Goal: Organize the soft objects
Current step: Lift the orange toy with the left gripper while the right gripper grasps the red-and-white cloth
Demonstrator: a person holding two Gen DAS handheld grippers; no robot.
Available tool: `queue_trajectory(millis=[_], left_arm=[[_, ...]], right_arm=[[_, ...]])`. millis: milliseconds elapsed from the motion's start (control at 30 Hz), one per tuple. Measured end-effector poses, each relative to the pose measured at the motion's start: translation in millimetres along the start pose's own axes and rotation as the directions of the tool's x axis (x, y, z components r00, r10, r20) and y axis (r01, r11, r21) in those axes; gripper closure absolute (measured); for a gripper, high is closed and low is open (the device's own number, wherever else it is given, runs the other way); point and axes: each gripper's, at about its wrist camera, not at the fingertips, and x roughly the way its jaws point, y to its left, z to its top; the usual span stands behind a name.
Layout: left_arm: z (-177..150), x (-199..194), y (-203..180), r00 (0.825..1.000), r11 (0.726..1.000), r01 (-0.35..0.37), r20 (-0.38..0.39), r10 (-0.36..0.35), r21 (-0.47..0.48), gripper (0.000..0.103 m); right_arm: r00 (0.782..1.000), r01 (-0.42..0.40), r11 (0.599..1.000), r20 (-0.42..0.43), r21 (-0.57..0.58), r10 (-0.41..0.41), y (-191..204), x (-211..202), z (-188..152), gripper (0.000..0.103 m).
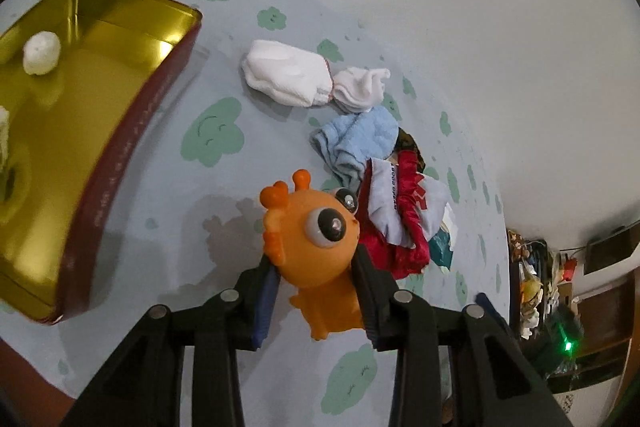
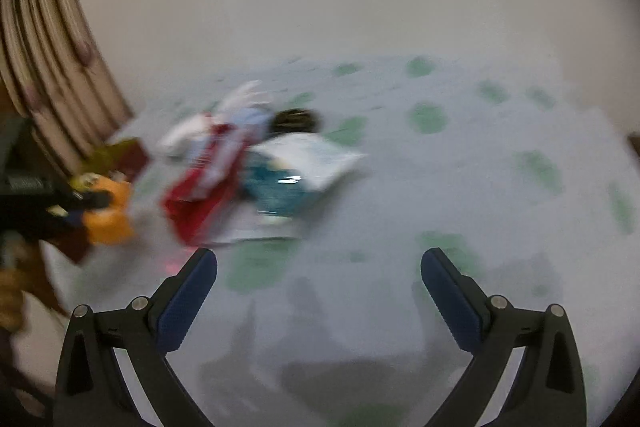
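My left gripper [image 1: 314, 263] is shut on an orange big-eyed squeeze toy [image 1: 310, 239] and holds it above the cloth-covered table. A gold tin box [image 1: 120, 131] with dark red walls lies to the left; a white ball [image 1: 41, 53] sits inside it. Beyond the toy lie a white sock bundle [image 1: 296, 75], a blue cloth [image 1: 356, 143] and a red and grey cloth [image 1: 400, 219]. My right gripper [image 2: 319, 265] is open and empty over the table. Its view is blurred; the cloth pile [image 2: 224, 167] and the orange toy [image 2: 110, 211] show at the left.
The table carries a pale blue cloth [image 1: 224, 219] with green cloud prints. Its far edge meets a white wall [image 1: 480, 27]. A cluttered shelf [image 1: 540, 291] stands off the right edge. A curtain [image 2: 52, 67] hangs at the left in the right wrist view.
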Motion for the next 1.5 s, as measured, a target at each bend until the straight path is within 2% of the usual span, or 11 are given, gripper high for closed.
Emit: queue_trajectory(millis=[67, 167, 300, 633, 967, 1033, 1100, 1167, 1200, 1267, 1500], left_arm=[[-4, -10, 0, 1.0, 1.0, -0.009, 0.014, 0.009, 0.02, 0.067], [-10, -26, -3, 0.999, 0.998, -0.013, 0.035, 0.011, 0.057, 0.067], [-18, -44, -9, 0.997, 0.993, -0.028, 0.073, 0.02, 0.11, 0.067], [-24, -67, -4, 0.993, 0.987, -0.045, 0.117, 0.027, 0.156, 0.066], [-27, -69, 1, 0.991, 0.983, -0.068, 0.123, 0.048, 0.168, 0.065], [-28, -70, 2, 0.992, 0.983, -0.065, 0.121, 0.044, 0.169, 0.065], [-28, -70, 2, 0.992, 0.983, -0.066, 0.118, 0.046, 0.169, 0.065], [-29, -71, 3, 0.991, 0.984, -0.07, 0.121, 0.05, 0.163, 0.064], [-30, -72, 4, 0.991, 0.985, -0.071, 0.123, 0.052, 0.157, 0.064], [-31, -74, 5, 0.991, 0.986, -0.071, 0.126, 0.052, 0.154, 0.064], [-35, -90, 6, 0.984, 0.981, -0.105, 0.161, 0.079, 0.163, 0.063]], right_arm=[[0.999, -0.042, 0.999, 0.014, -0.001, 0.042, 17, 4, 9, 0.001], [0.998, -0.042, 0.997, 0.033, -0.058, 0.044, 47, 14, 26, 0.001], [0.999, -0.037, 0.994, -0.018, -0.104, 0.036, 72, 42, 42, 0.0], [0.997, 0.002, 0.997, -0.075, -0.076, -0.008, 78, 80, 50, 0.0], [0.994, 0.051, 0.987, -0.088, -0.15, -0.065, 95, 100, 56, 0.001], [0.992, 0.071, 0.981, -0.087, -0.18, -0.088, 100, 103, 55, 0.007], [0.989, 0.106, 0.966, -0.076, -0.235, -0.127, 109, 106, 53, 0.044], [0.988, 0.122, 0.958, -0.065, -0.259, -0.144, 113, 106, 52, 0.063], [0.988, 0.114, 0.96, -0.068, -0.257, -0.136, 112, 107, 52, 0.078], [0.989, 0.101, 0.963, -0.079, -0.251, -0.124, 110, 107, 51, 0.095], [0.999, 0.026, 0.983, -0.015, -0.18, -0.029, 107, 61, 41, 0.095]])
